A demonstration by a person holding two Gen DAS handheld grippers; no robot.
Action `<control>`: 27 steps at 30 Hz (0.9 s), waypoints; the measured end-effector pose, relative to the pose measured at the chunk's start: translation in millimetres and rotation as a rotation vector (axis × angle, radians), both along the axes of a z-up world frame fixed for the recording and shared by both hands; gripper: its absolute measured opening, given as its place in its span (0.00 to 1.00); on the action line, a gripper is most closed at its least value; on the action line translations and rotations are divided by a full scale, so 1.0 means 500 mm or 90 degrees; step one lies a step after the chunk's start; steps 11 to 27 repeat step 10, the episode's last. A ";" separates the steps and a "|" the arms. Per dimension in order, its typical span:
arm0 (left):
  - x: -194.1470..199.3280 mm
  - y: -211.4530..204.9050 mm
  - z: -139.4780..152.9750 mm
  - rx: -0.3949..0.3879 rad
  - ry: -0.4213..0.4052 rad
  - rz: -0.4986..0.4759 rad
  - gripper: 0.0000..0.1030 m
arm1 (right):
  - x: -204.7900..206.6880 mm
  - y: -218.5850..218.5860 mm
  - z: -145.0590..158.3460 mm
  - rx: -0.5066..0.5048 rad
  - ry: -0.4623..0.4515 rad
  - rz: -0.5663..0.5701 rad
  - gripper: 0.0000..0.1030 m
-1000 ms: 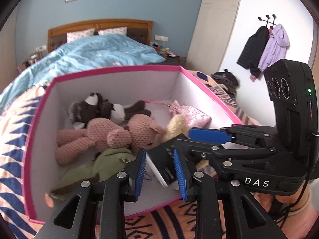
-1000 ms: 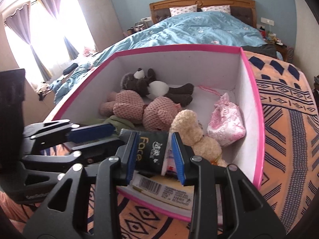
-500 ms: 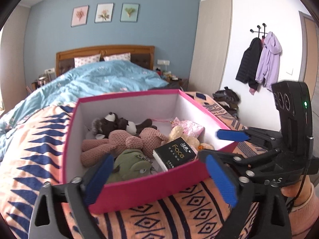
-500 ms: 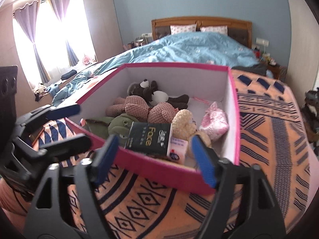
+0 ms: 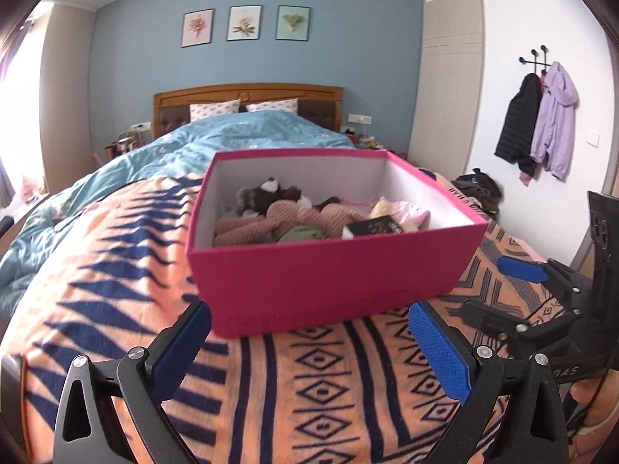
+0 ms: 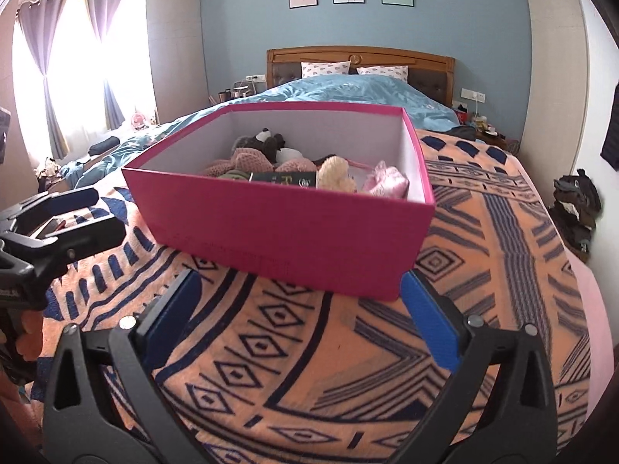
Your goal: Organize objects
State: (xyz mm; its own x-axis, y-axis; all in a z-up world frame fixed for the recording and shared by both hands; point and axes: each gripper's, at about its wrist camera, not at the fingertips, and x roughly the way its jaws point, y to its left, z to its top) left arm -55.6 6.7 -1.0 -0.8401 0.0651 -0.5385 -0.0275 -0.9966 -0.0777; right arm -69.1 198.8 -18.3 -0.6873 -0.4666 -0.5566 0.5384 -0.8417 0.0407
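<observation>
A pink box (image 5: 329,270) (image 6: 278,228) stands on the orange and navy patterned blanket (image 5: 301,386). Inside lie a pink knitted bear (image 5: 271,224), a dark plush animal (image 5: 271,193), a green plush (image 5: 301,234), a cream plush (image 6: 336,174), a pink pouch (image 6: 387,185) and a black tissue pack (image 5: 373,227) (image 6: 282,178). My left gripper (image 5: 309,348) is open and empty, in front of the box. My right gripper (image 6: 301,317) is open and empty, also in front of the box. Each gripper shows at the edge of the other's view (image 5: 541,301) (image 6: 50,228).
A blue duvet (image 5: 232,135) and wooden headboard (image 5: 247,94) lie behind the box. Coats (image 5: 541,116) hang on the right wall. Curtains and a bright window (image 6: 73,77) are at the left. A pile of clothes (image 6: 576,201) lies beyond the bed's right edge.
Both grippers have opened, let go of the black tissue pack into the box, and pulled back from the box toward the bed's near end.
</observation>
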 end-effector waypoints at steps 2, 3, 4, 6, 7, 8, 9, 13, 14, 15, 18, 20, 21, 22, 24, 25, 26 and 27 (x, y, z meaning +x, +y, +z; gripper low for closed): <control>0.008 -0.001 -0.010 0.001 -0.006 0.008 1.00 | 0.003 0.003 -0.002 -0.005 -0.002 -0.001 1.00; 0.010 -0.002 -0.014 0.003 -0.008 0.012 1.00 | 0.003 0.003 -0.003 -0.005 -0.006 -0.001 1.00; 0.013 -0.003 -0.018 0.003 -0.009 0.017 1.00 | 0.005 0.004 -0.004 -0.006 -0.007 -0.001 1.00; 0.017 -0.005 -0.023 -0.002 -0.011 0.026 1.00 | 0.009 0.004 -0.006 -0.006 -0.007 0.000 1.00; 0.018 -0.004 -0.025 -0.004 -0.010 0.029 1.00 | 0.015 0.003 -0.007 -0.006 -0.006 0.000 1.00; 0.020 -0.002 -0.026 -0.010 -0.008 0.033 1.00 | 0.016 0.002 -0.008 -0.006 -0.005 -0.001 1.00; 0.021 0.000 -0.029 -0.015 -0.010 0.039 1.00 | 0.017 0.001 -0.009 -0.008 -0.006 -0.001 1.00; 0.023 -0.001 -0.032 -0.014 -0.013 0.039 1.00 | 0.019 0.002 -0.010 -0.012 -0.007 0.000 1.00; 0.023 -0.001 -0.032 -0.014 -0.013 0.039 1.00 | 0.019 0.002 -0.010 -0.012 -0.007 0.000 1.00; 0.023 -0.001 -0.032 -0.014 -0.013 0.039 1.00 | 0.019 0.002 -0.010 -0.012 -0.007 0.000 1.00; 0.023 -0.001 -0.032 -0.014 -0.013 0.039 1.00 | 0.019 0.002 -0.010 -0.012 -0.007 0.000 1.00; 0.023 -0.001 -0.032 -0.014 -0.013 0.039 1.00 | 0.019 0.002 -0.010 -0.012 -0.007 0.000 1.00; 0.023 -0.001 -0.032 -0.014 -0.013 0.039 1.00 | 0.019 0.002 -0.010 -0.012 -0.007 0.000 1.00; 0.023 -0.001 -0.032 -0.014 -0.013 0.039 1.00 | 0.019 0.002 -0.010 -0.012 -0.007 0.000 1.00; 0.023 -0.001 -0.032 -0.014 -0.013 0.039 1.00 | 0.019 0.002 -0.010 -0.012 -0.007 0.000 1.00; 0.023 -0.001 -0.032 -0.014 -0.013 0.039 1.00 | 0.019 0.002 -0.010 -0.012 -0.007 0.000 1.00; 0.023 -0.001 -0.032 -0.014 -0.013 0.039 1.00 | 0.019 0.002 -0.010 -0.012 -0.007 0.000 1.00; 0.023 -0.001 -0.032 -0.014 -0.013 0.039 1.00 | 0.019 0.002 -0.010 -0.012 -0.007 0.000 1.00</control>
